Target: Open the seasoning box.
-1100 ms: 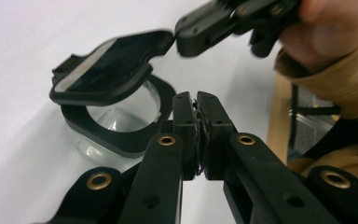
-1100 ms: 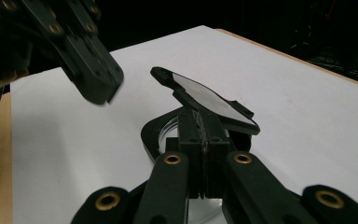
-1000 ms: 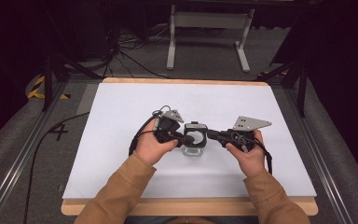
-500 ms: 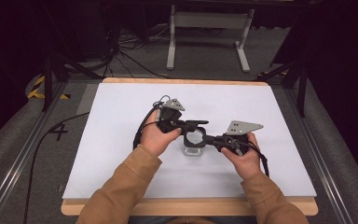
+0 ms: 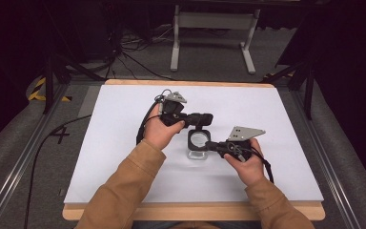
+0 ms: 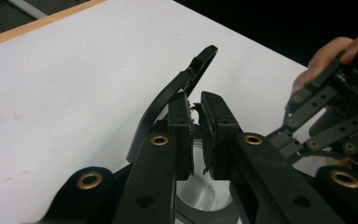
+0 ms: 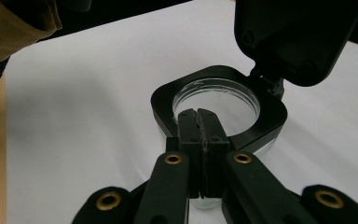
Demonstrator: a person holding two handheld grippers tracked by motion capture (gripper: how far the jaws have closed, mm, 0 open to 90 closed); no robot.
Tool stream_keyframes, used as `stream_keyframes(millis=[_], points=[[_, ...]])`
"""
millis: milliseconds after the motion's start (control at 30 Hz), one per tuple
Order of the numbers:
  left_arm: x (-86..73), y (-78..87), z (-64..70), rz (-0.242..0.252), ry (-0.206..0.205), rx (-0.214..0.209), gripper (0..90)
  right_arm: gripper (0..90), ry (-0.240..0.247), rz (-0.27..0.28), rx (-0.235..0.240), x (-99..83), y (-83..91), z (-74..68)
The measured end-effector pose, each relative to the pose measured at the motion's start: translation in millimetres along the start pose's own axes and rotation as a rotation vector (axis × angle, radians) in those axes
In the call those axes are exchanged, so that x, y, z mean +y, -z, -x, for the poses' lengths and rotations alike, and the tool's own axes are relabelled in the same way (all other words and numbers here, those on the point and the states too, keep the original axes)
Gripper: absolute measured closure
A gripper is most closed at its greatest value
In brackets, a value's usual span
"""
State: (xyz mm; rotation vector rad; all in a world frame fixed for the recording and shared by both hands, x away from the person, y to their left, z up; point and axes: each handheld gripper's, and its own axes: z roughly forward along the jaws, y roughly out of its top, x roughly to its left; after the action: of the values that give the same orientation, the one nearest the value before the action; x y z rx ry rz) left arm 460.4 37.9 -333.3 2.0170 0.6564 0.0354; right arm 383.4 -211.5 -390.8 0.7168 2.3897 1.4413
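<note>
On the white table [image 5: 124,143], in the high view, the left gripper [image 5: 205,119] sits just toward eleven o'clock of centre. Its jaws are nearly together, pinched on the thin edge of the black hinged lid [image 6: 177,93], which stands swung up off the container. In the left gripper view the lid curves away toward one o'clock from between the fingers [image 6: 179,135], with only a short stretch of its rim caught between them.

The clear square container [image 5: 198,143] stands near the table's centre, its black collar [image 7: 168,100] ringing the round open mouth. The right gripper [image 5: 209,144] comes in from four o'clock, jaws closed tight on the near side of that collar; in the right gripper view the fingertips [image 7: 189,116] lap over the rim at six o'clock of the opening, one seemingly inside and one outside, though the exact bite is hard to tell.

The likely trouble lies at the left: the hold on the lid is shallow, so pulling further round could let the edge slip free and the lid snap back down. Over-swinging could also strain the hinge at the collar's far corner. At the right, a twist from the lid could tip the light container on the smooth sheet, since only one wall is clamped.
</note>
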Motion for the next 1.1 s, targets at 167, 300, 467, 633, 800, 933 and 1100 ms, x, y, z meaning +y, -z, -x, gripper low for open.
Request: stream_keyframes(millis=[167, 300, 467, 633, 800, 933, 1100], points=[[3.3, -2.1, -8.0, 0.017, 0.012, 0.007, 83.2, 90.0, -0.013, 0.006, 0.004, -1.0, 0.3, 0.5], [3.2, -4.6, -15.7, 0.037, 0.027, -0.001, 83.0, 90.0, -0.002, 0.005, -0.001, -1.0, 0.3, -0.1], [2.3, -7.4, -20.9, 0.058, 0.035, 0.001, 83.3, 90.0, 0.001, 0.008, 0.000, -1.3, 0.3, 0.1], [3.0, -9.0, -23.2, 0.058, 0.032, 0.000, 84.0, 90.0, 0.002, 0.010, 0.000, -1.4, 0.3, 0.5], [3.6, -11.5, -24.0, 0.071, 0.041, 0.006, 86.4, 90.0, 0.016, 0.005, -0.009, -0.5, -0.1, -0.4], [4.2, -11.6, -22.1, 0.072, 0.030, 0.016, 86.2, 90.0, 0.022, 0.005, -0.010, -0.5, -0.1, -0.8], [5.2, -8.2, -16.3, 0.049, 0.015, 0.023, 81.8, 90.0, 0.027, 0.000, -0.008, 0.2, -0.7, -1.1]])
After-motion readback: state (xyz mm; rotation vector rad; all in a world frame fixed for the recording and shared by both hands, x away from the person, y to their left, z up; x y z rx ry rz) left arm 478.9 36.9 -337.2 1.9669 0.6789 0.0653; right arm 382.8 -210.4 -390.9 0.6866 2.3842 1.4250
